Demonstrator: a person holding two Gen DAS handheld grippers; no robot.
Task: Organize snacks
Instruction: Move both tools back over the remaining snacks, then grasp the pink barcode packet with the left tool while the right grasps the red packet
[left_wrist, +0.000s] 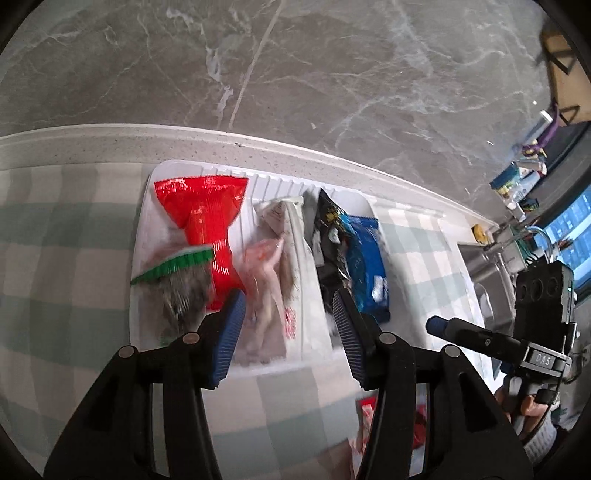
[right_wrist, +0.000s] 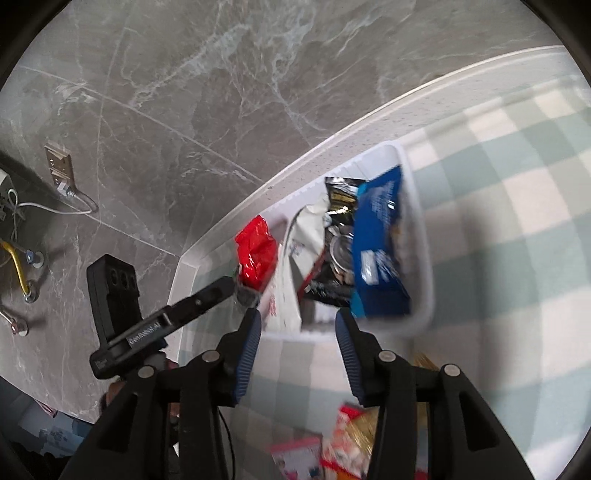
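Snacks fill a white plastic tray that rests on the worktop, which is covered by a pale green and white checked cloth. A central wall divides the tray into two compartments.

Left gripper: fingers are spread apart and grasp nothing. They hover over the near edge of the tray.
- Ahead of the left finger lies a red foil packet, crinkled and narrowed at its middle.
- Beside that finger, partly over the red packet, lies a clear bag with a green header strip; its contents are blurred.
- Between the fingers lies a pale pink translucent packet, next to a white packet against the dividing wall.
- Ahead of the right finger, in the other compartment, a blue packet lies over a black packet.

Right gripper: fingers are likewise released and empty, just short of the tray's near wall. The blue packet sits ahead of the right finger. Loose red and white packets lie on the cloth below the fingers, outside the tray; motion blur hides their detail.
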